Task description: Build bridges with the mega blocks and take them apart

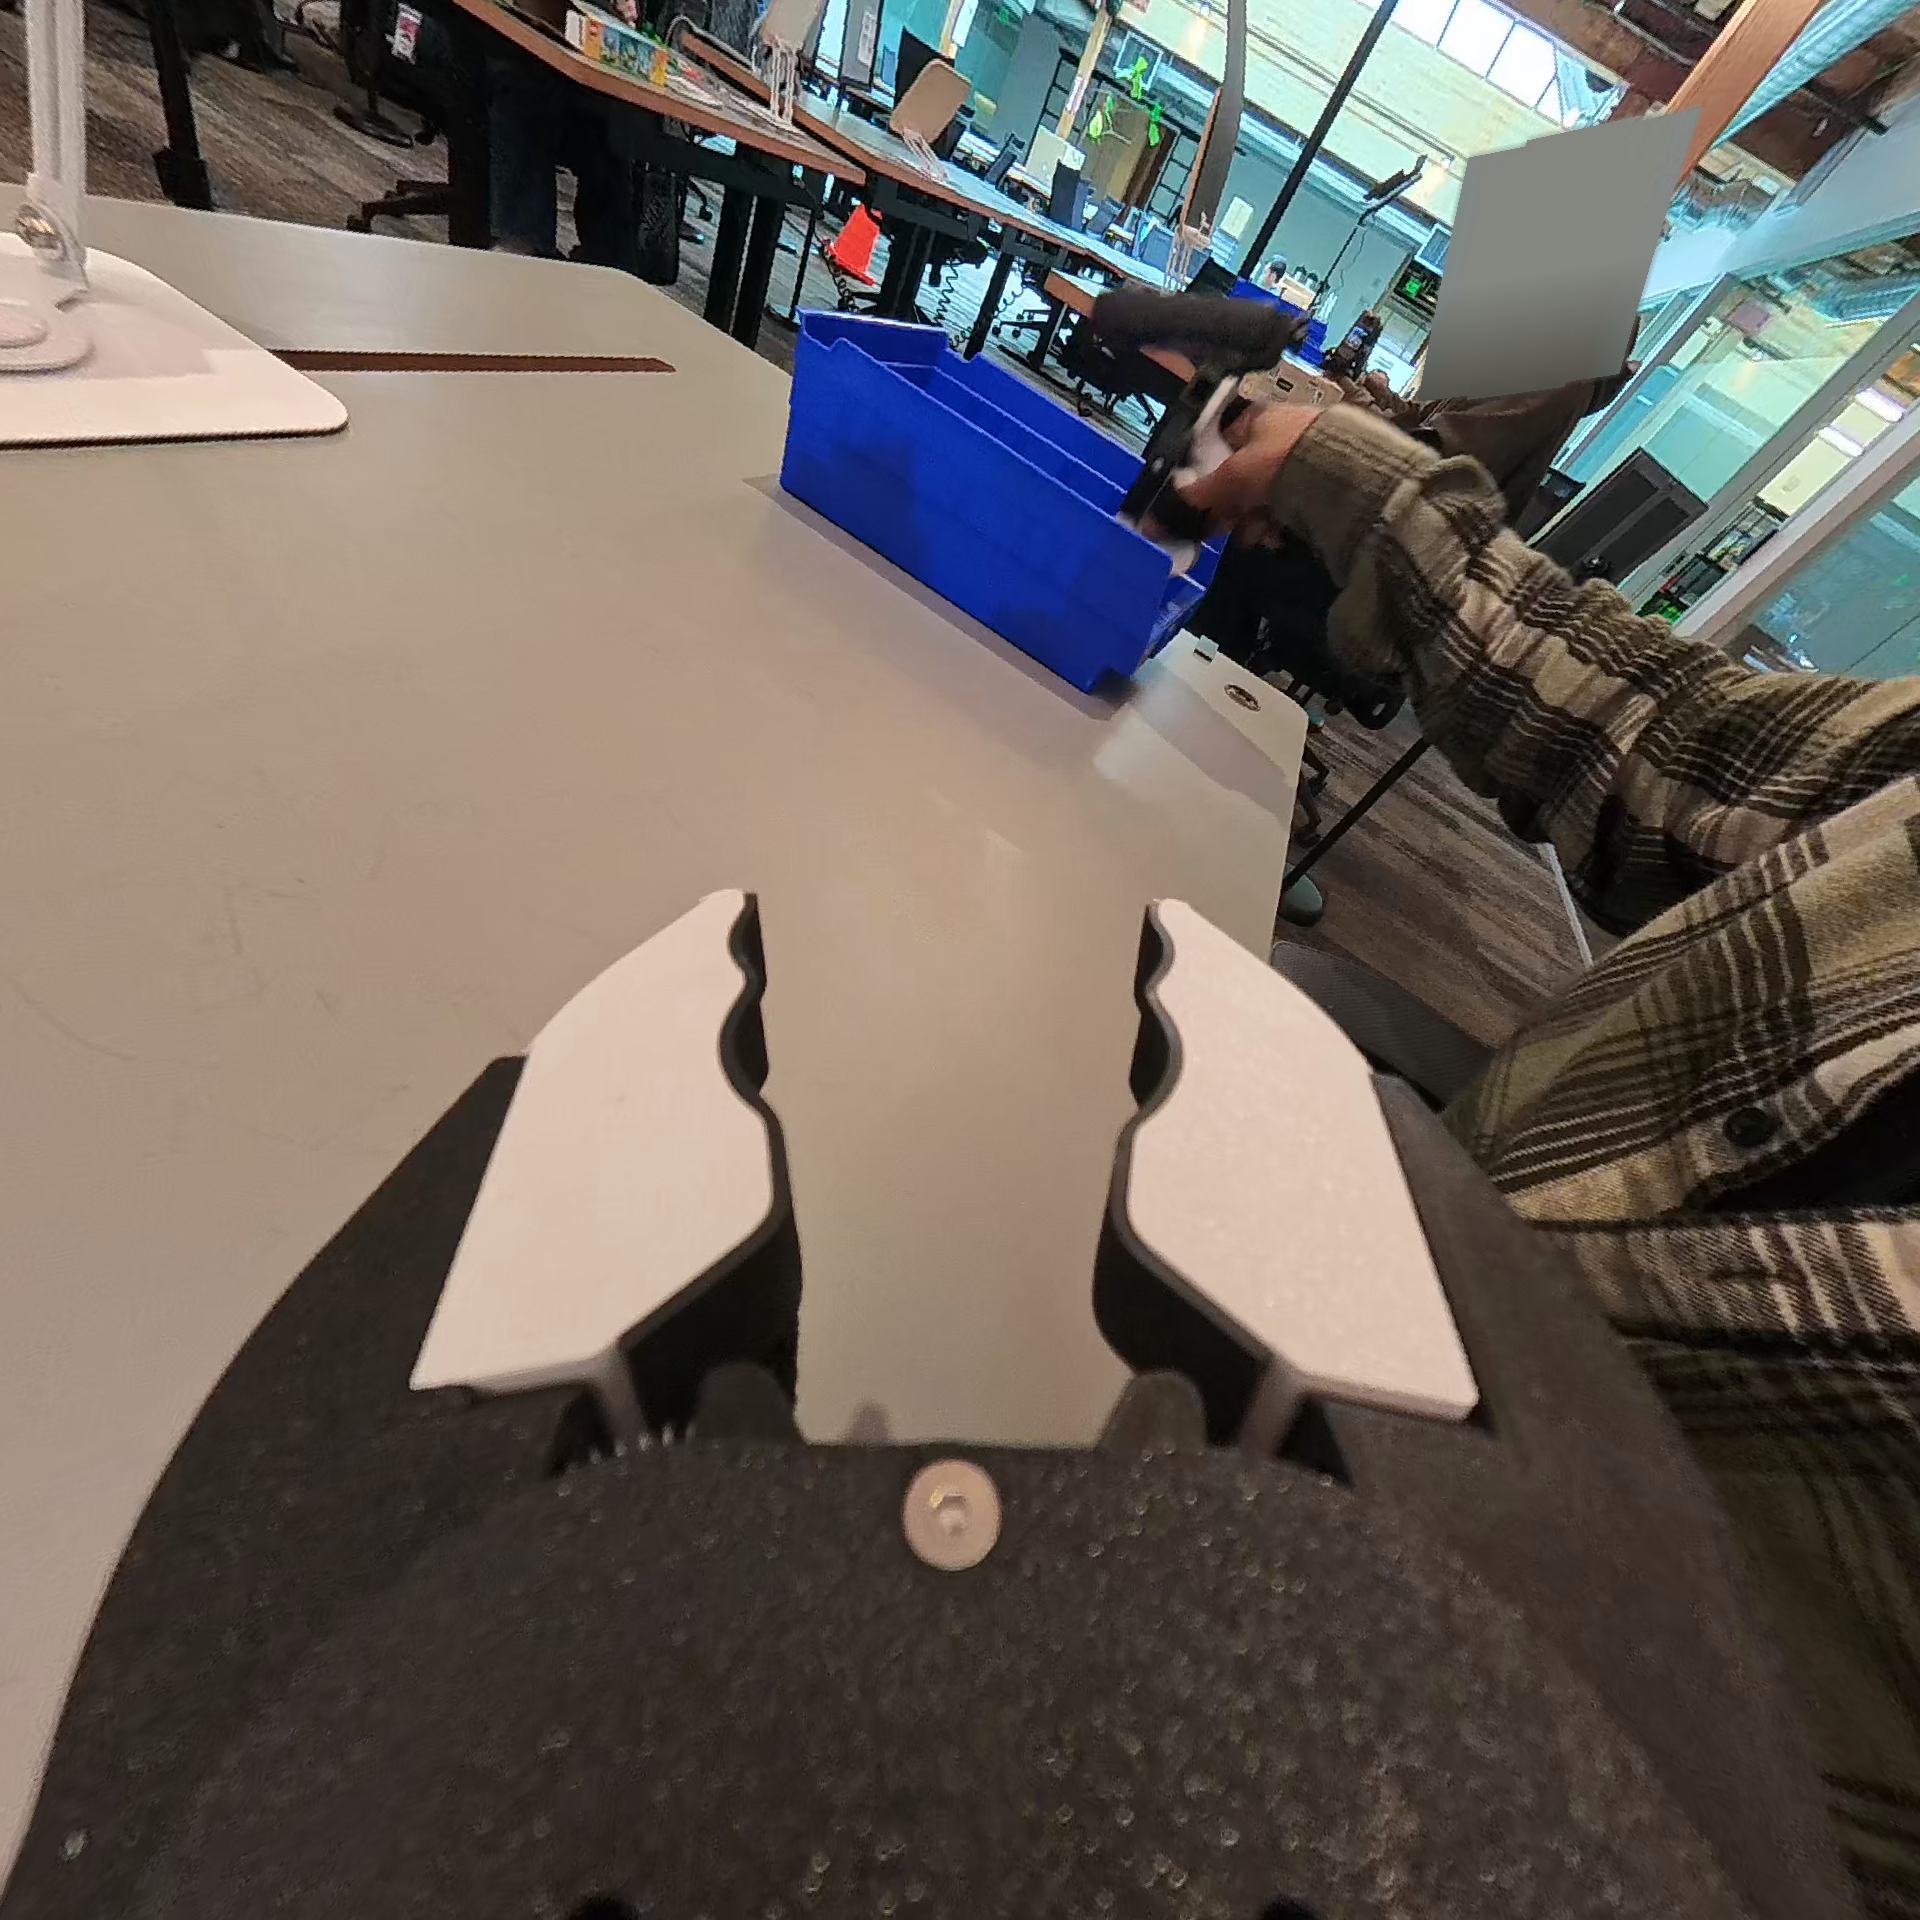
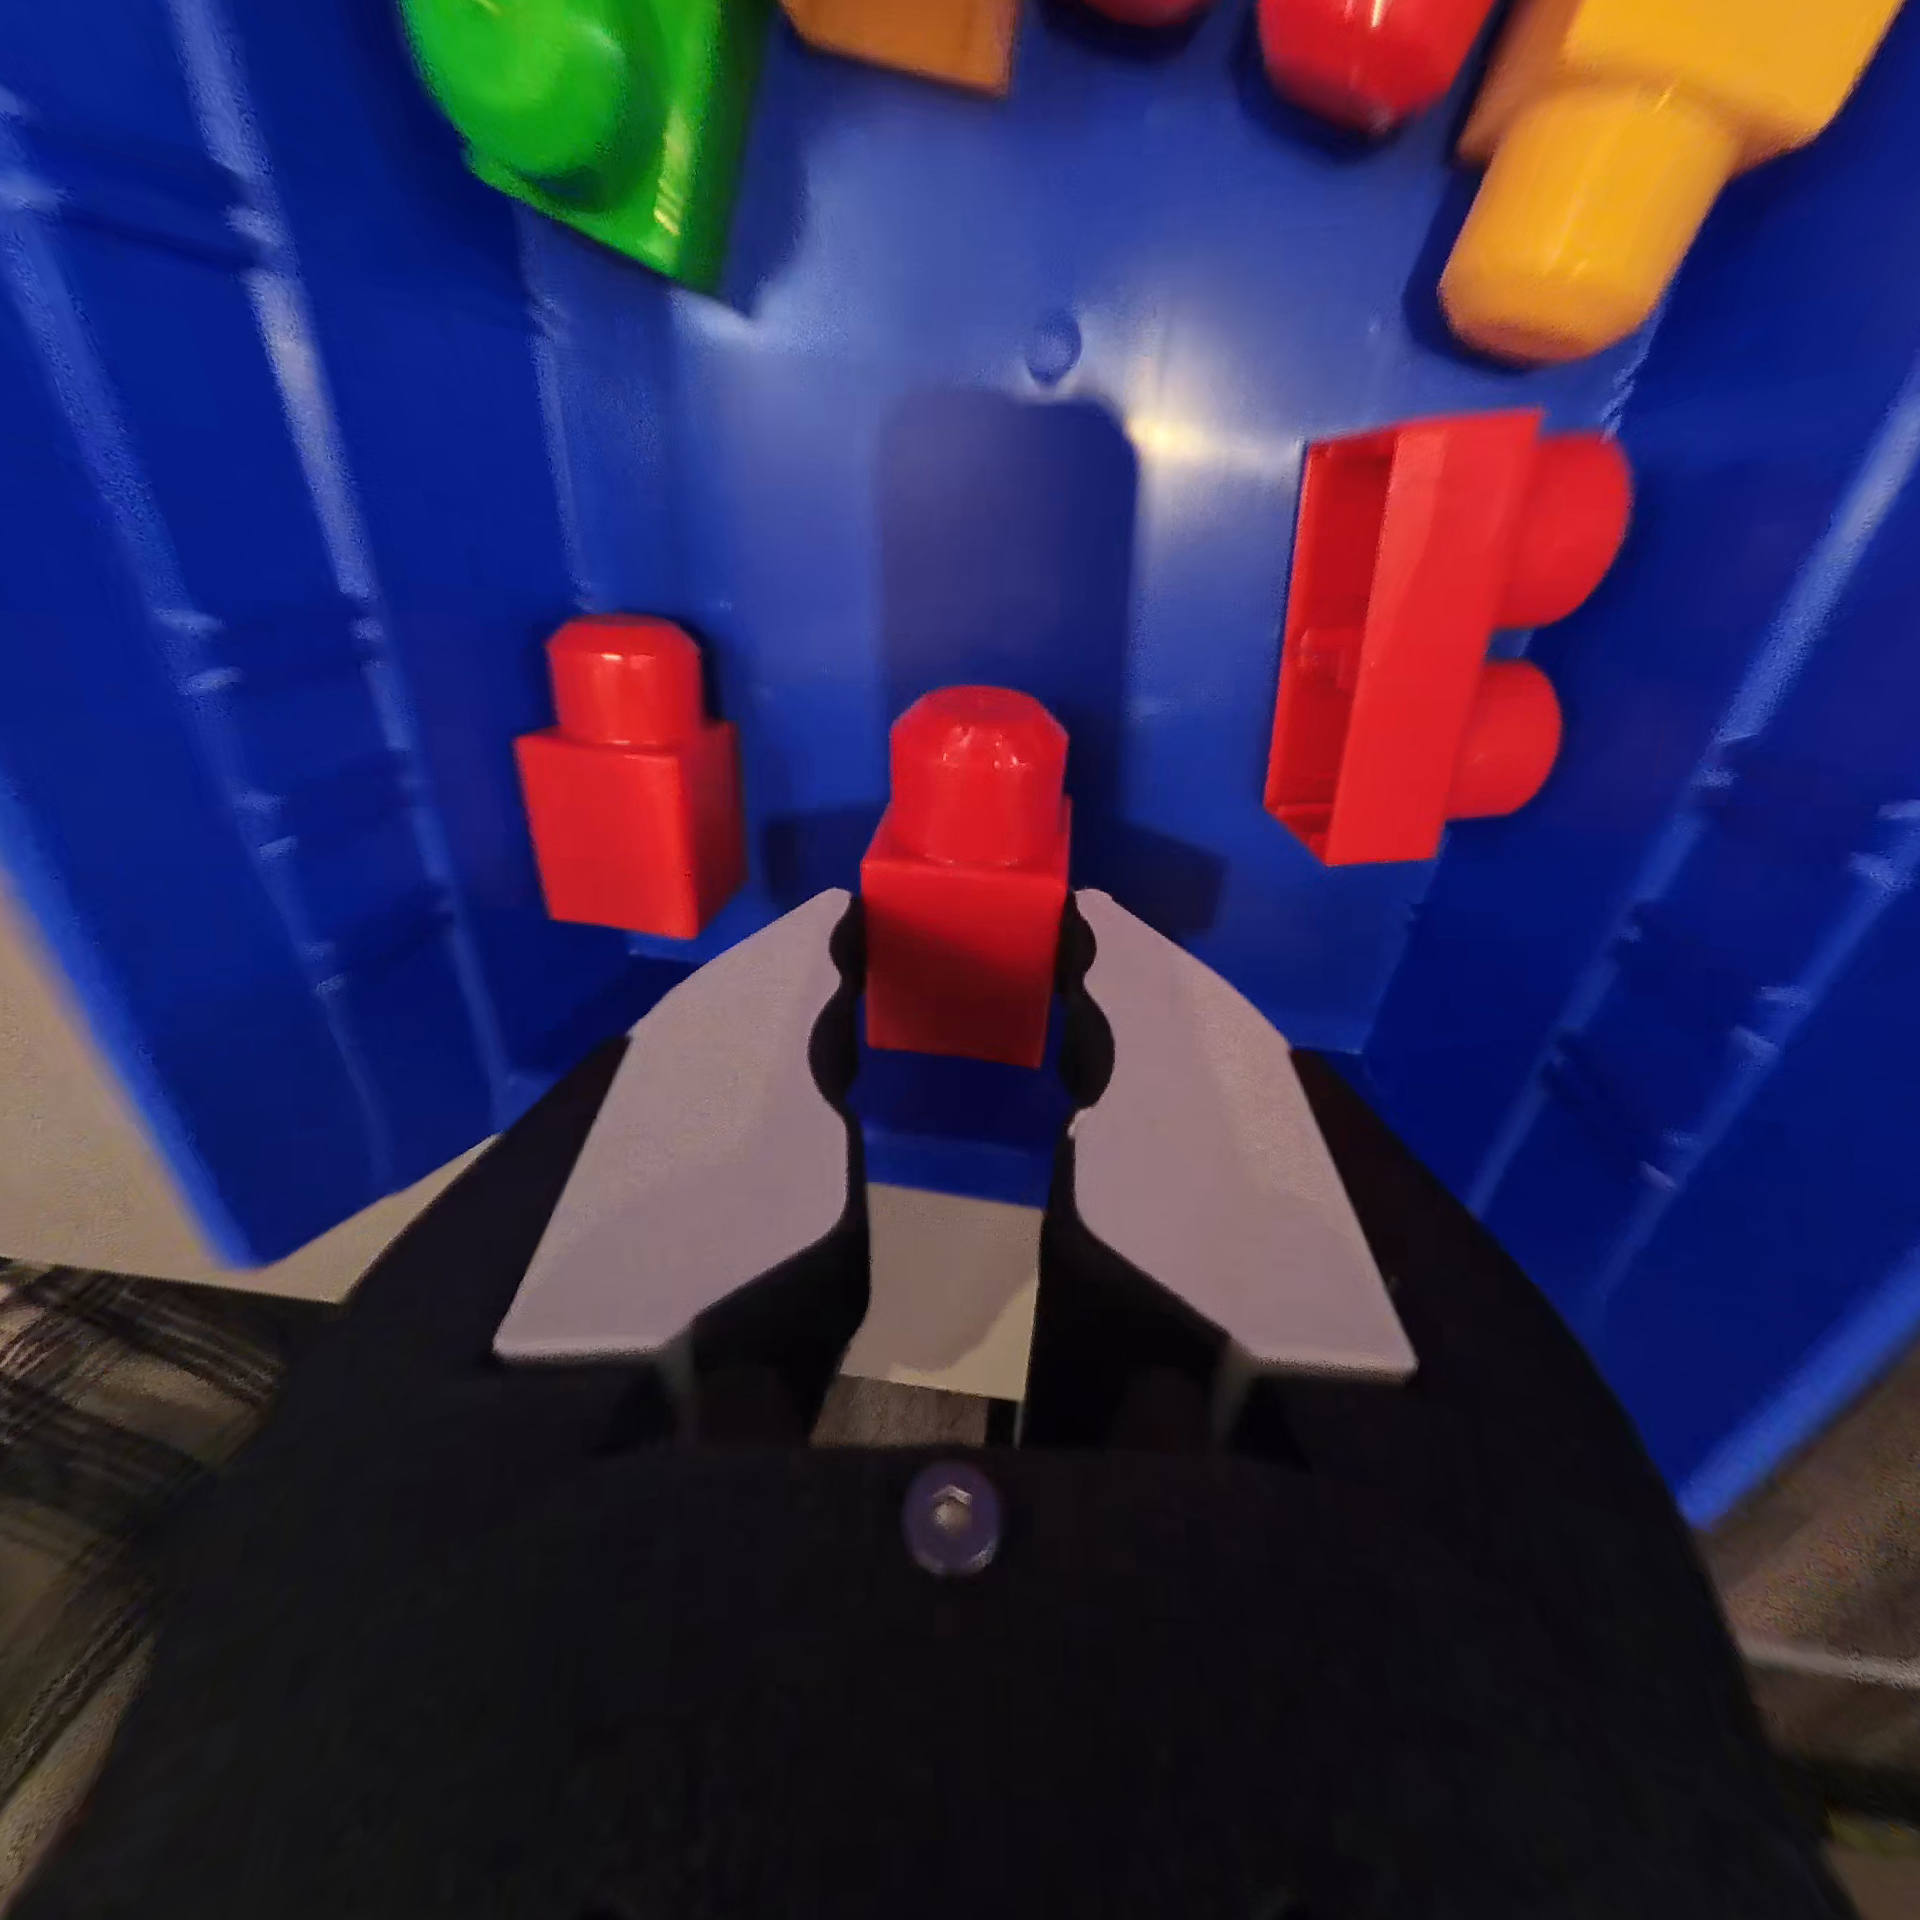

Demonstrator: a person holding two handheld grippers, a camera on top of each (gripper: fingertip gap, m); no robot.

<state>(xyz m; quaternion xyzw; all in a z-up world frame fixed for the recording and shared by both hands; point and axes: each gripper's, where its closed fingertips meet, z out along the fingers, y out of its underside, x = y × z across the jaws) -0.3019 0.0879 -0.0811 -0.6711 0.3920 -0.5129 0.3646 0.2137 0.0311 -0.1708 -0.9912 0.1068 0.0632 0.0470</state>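
Right tongs (image 2: 961, 935) — clamped on red block (image 2: 961, 914) | left tongs (image 1: 948, 966) — apart, empty

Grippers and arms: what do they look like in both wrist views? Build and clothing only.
Both match: the left gripper and right gripper have a textured black body, a silver hex screw at centre, and two pale grey angular fingers with black scalloped inner edges. No cables visible. The person wears a green, cream and black plaid flannel sleeve with a dark button.

Grey table (image 1: 416, 675) w/ blue bin (image 1: 966, 499), white mat (image 1: 156, 364)
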